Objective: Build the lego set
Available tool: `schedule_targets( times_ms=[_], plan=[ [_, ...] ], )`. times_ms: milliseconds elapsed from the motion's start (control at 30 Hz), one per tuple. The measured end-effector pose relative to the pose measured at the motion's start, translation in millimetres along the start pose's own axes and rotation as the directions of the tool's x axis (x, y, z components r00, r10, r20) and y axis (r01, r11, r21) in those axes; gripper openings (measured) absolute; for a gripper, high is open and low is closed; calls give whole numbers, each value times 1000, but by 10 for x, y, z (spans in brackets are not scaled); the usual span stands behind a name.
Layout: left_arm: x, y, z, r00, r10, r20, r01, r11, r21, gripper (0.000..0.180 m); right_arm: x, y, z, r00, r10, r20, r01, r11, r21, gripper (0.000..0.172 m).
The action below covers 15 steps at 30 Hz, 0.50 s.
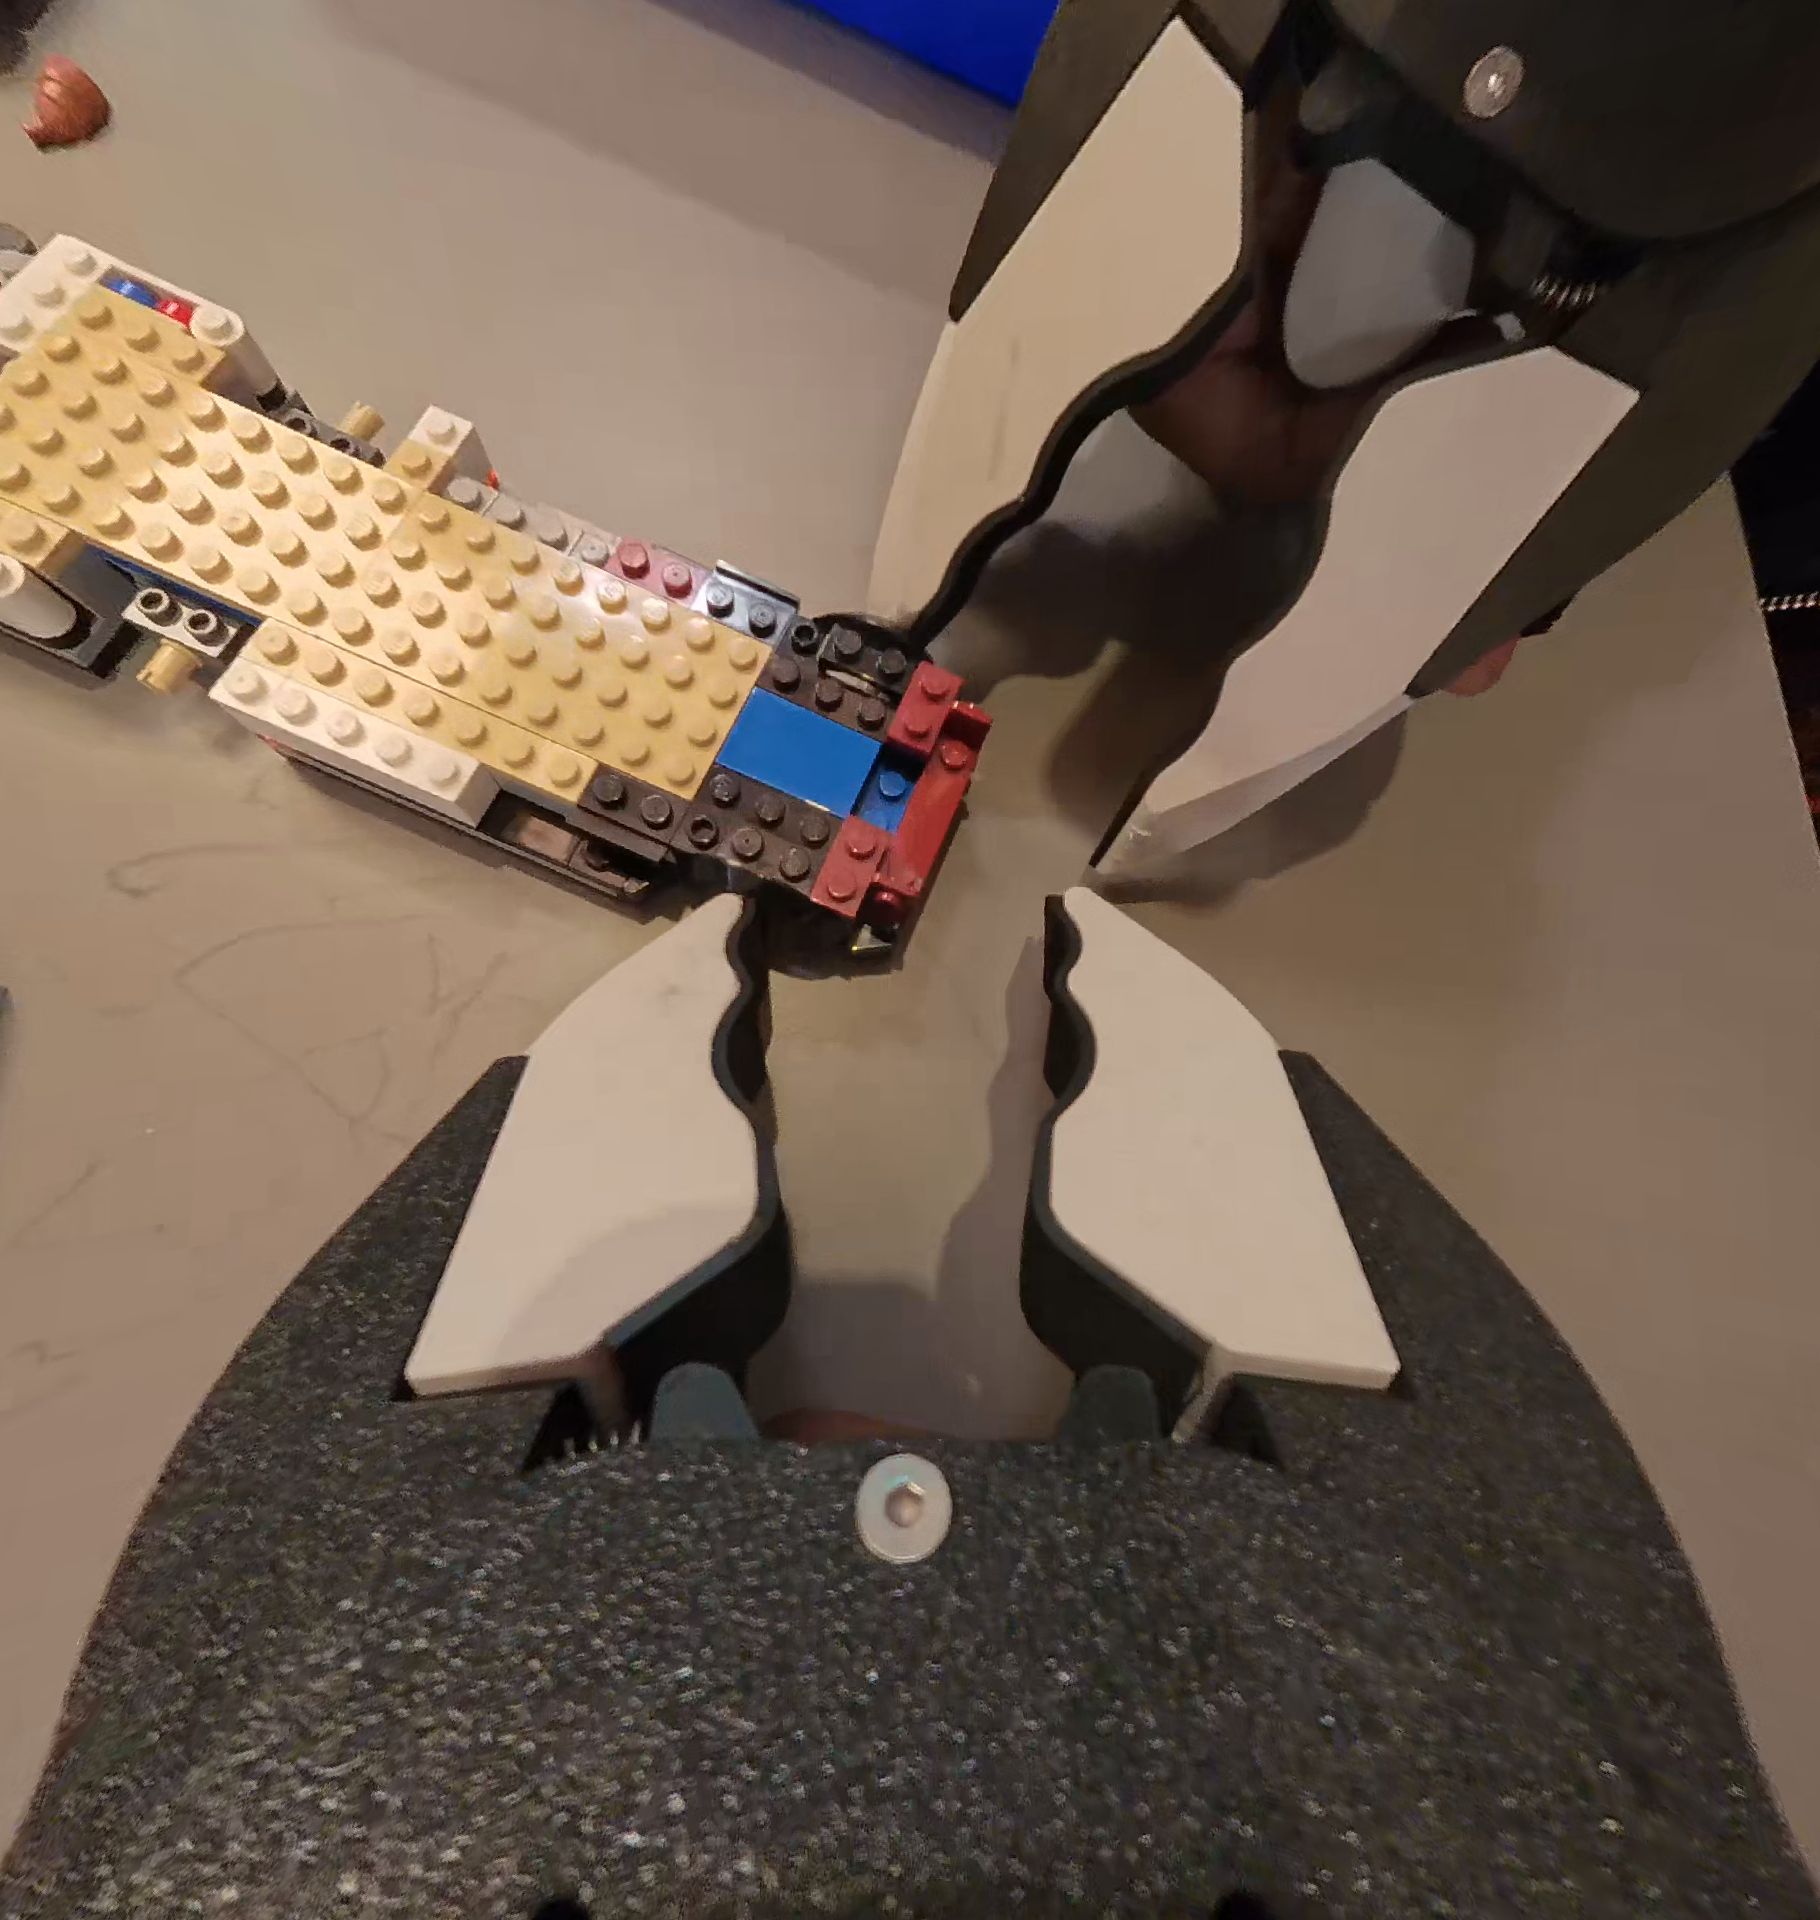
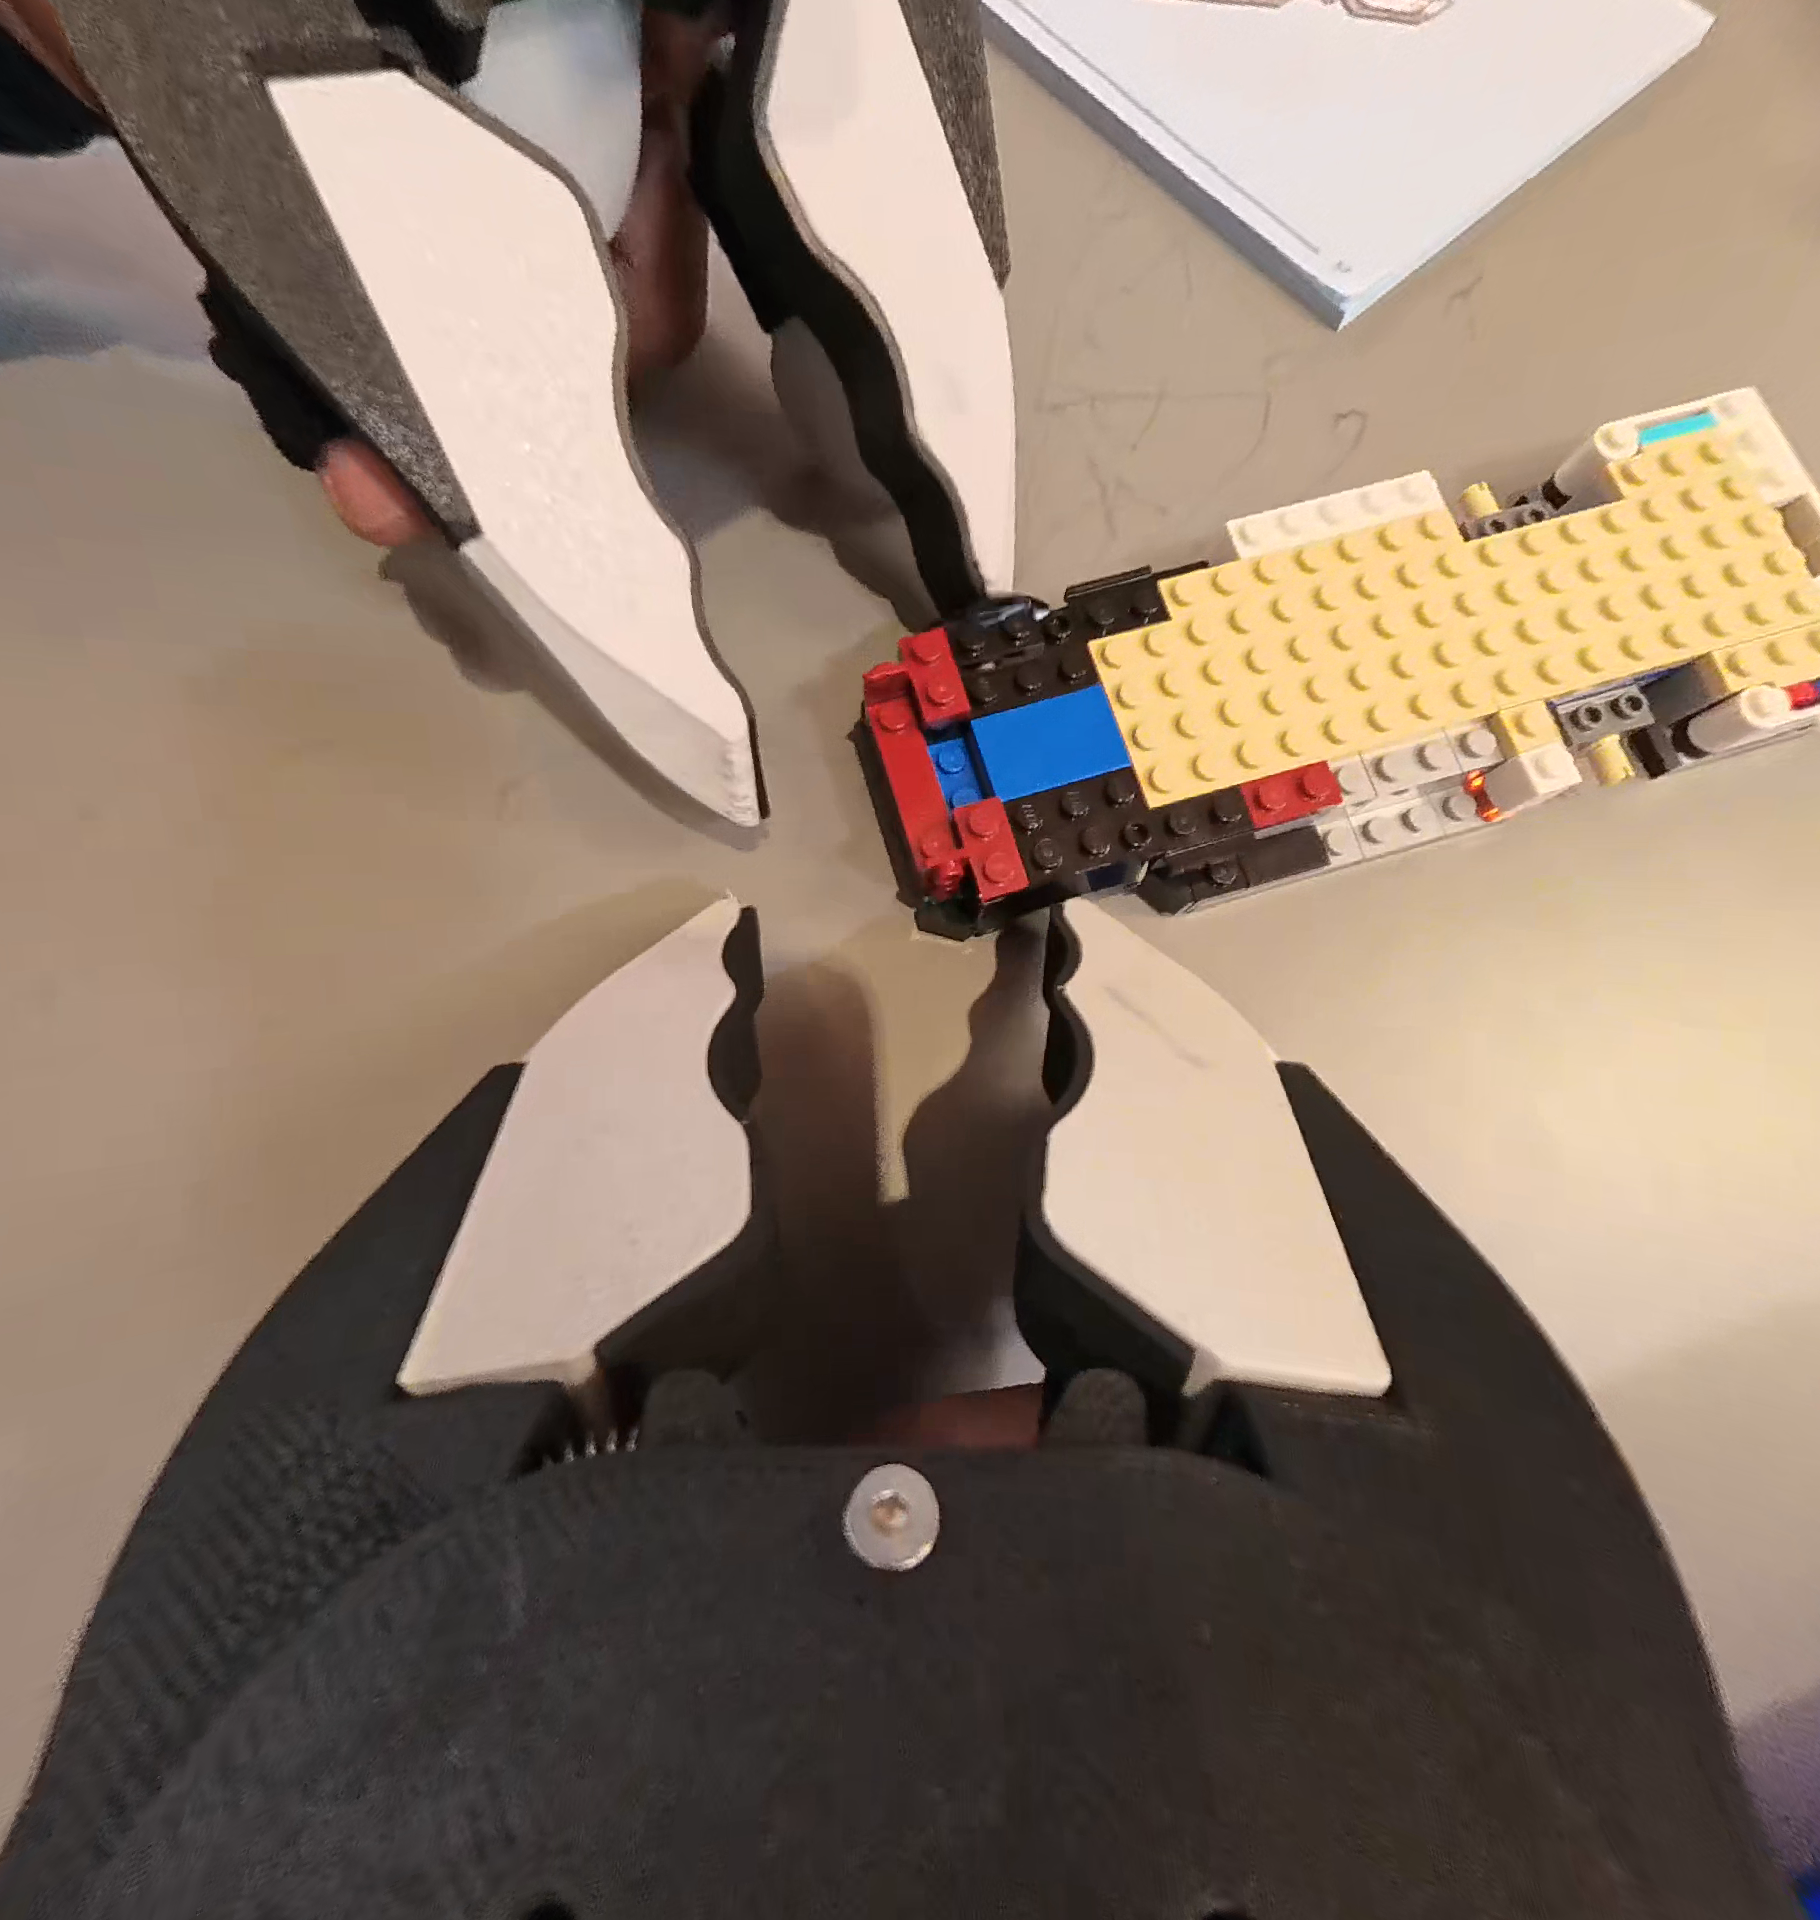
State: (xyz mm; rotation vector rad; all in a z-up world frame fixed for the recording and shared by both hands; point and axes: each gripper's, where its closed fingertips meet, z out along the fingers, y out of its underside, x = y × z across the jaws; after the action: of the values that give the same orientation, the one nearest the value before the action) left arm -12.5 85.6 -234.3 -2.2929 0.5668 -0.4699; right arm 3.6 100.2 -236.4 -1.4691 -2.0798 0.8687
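Two claws, both spread wide with nothing between the pads, meet at the dark red end of the brick model. My left claw (image 1: 890, 909) has one fingertip (image 1: 714, 920) just beside the model's near corner; my right claw (image 2: 890, 914) stands the same way, with a fingertip (image 2: 1077, 935) at the black edge on the opposite side. Neither grips anything.

The risk I see is a nudge: a tip this close could push the brick model (image 1: 386, 582) along the table (image 1: 1508, 1143) or pop off the small dark red pieces (image 1: 932, 701) at its end, which look lightly attached.

The model lies flat on the table, long and low, with a tan studded deck, a smooth blue tile, black plates and white bricks along the sides. Farther off are a white booklet (image 2: 1353, 135) and a small brown fragment (image 1: 64, 104).
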Motion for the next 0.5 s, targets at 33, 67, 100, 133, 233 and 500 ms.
schedule_targets(
  times_ms=[33, 67, 100, 133, 233, 500],
  plan=[
    [3, -19, -15, 1000, 4, 2, -4, 1000, 18, 52, 14, -23, -12, 1000, -9, -8, 9, 1000, 18, 51],
    [8, -44, -35, 1000, 10, 2, -10, 999, 40, 52, 29, -51, -28, 1000, -19, -19, 19, 999, 38, 49],
    [16, -68, -57, 1000, 17, 1, -17, 998, 63, 52, 40, -83, -46, 999, -29, -28, 31, 998, 61, 48],
    [25, -94, -79, 1000, 26, 1, -26, 996, 87, 52, 51, -116, -66, 999, -38, -39, 41, 996, 84, 47],
    [21, -217, -156, 997, 67, 46, -75, 981, 178, 52, 109, -223, -147, 992, -71, -103, 86, 985, 150, 43],
    [-32, -444, -269, 934, 203, 295, -270, 940, 208, 49, 262, -431, -309, 919, -197, -341, 278, 939, 205, 35]
  ],
)
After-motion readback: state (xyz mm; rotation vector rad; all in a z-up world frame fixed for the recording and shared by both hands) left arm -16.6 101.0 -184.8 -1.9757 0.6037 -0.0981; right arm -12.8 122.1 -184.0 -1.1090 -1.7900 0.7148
